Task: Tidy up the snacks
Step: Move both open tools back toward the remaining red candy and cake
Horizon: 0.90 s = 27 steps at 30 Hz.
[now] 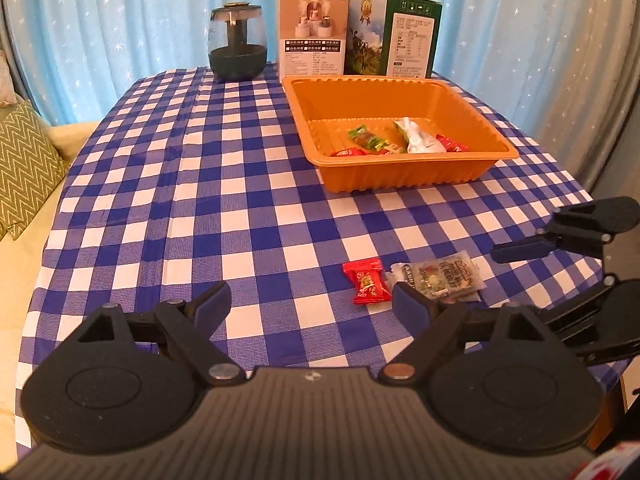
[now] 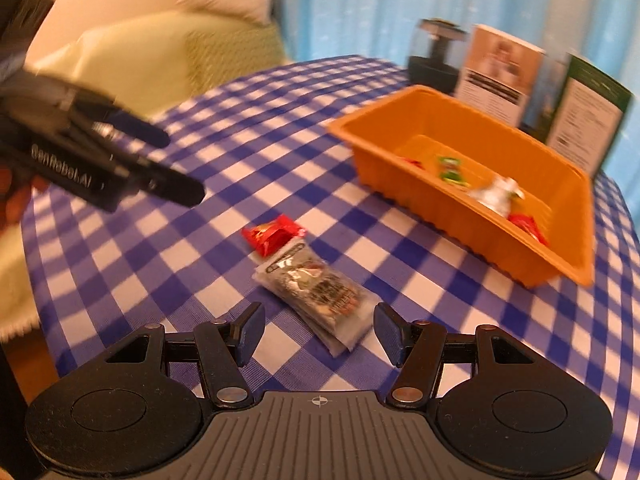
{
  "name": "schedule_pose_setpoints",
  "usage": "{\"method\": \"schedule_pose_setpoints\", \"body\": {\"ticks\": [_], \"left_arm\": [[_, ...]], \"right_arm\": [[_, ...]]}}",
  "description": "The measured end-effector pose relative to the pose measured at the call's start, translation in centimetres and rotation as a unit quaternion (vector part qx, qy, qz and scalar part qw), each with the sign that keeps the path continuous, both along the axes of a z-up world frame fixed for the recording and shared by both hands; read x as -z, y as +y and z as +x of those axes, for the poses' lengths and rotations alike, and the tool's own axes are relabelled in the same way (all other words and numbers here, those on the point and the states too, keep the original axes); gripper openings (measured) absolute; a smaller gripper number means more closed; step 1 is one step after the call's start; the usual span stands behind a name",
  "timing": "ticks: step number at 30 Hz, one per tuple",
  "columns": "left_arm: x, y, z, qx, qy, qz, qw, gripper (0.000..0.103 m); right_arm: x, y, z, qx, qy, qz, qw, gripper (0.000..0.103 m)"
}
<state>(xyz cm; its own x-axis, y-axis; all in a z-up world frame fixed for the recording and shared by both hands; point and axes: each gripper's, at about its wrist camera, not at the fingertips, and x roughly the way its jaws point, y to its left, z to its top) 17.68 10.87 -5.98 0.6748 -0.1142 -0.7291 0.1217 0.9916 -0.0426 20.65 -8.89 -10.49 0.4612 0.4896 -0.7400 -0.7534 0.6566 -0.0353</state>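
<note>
- The left claw (image 1: 310, 304) is spread wide with nothing in it; the red foil candy packet (image 1: 366, 282) lies on the checked counter (image 1: 160, 200) just ahead of its right finger.
- The right claw (image 2: 318, 330) stands apart, unclamped, around the near end of the clear printed snack pouch (image 2: 320, 294), which touches the red packet.
- Toward the far edge, the orange plastic tray (image 1: 400, 178) holds four snacks; two boxes (image 1: 312, 32) and one dark jar (image 1: 237, 42) stand behind it.

A counter (image 1: 160, 200) covered by a blue-and-white checked cloth is seen ahead of the fingers. At its far edge, a dark glass jar (image 1: 237, 42), a white box (image 1: 312, 34) and a green box (image 1: 394, 36) are lined up before a pale blue starred curtain (image 1: 120, 12). Far left of the fingers, a zigzag-patterned cushion (image 1: 24, 168) is seen beside the counter.
</note>
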Motion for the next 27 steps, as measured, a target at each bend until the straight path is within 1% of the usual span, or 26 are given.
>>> {"method": "schedule_pose_setpoints", "body": {"ticks": [5, 11, 14, 17, 21, 22, 23, 27], "left_arm": [[0.6, 0.1, 0.6, -0.003, 0.01, 0.004, 0.9999, 0.086], [0.9, -0.4, 1.0, 0.005, 0.011, 0.0, 0.9999, 0.086], [1.0, -0.5, 1.2, 0.005, 0.016, -0.005, 0.9998, 0.086], [1.2, -0.4, 1.3, -0.001, 0.019, -0.007, 0.9998, 0.086], [1.1, 0.0, 1.4, -0.013, 0.019, -0.011, 0.9997, 0.086], [1.1, 0.1, 1.5, -0.015, 0.019, -0.012, 0.9996, 0.086], [1.1, 0.2, 1.5, -0.017, 0.019, -0.012, 0.9996, 0.086], [1.1, 0.3, 1.5, -0.02, 0.02, -0.008, 0.9996, 0.086]], "right_arm": [[1.8, 1.2, 1.3, -0.029, -0.014, -0.043, 0.999, 0.061], [2.6, 1.9, 3.2, -0.052, -0.015, -0.049, 0.997, 0.061], [2.6, 2.1, 3.8, -0.056, -0.012, -0.043, 0.997, 0.061], [2.4, 2.0, 4.0, -0.047, 0.006, -0.036, 0.998, 0.061], [1.4, 1.3, 3.8, -0.046, 0.059, -0.007, 0.997, 0.061], [1.1, 1.1, 3.6, -0.049, 0.066, -0.003, 0.997, 0.061], [0.9, 1.1, 3.4, -0.054, 0.065, -0.001, 0.996, 0.061], [0.5, 1.8, 2.7, -0.074, 0.032, 0.001, 0.997, 0.061]]}}
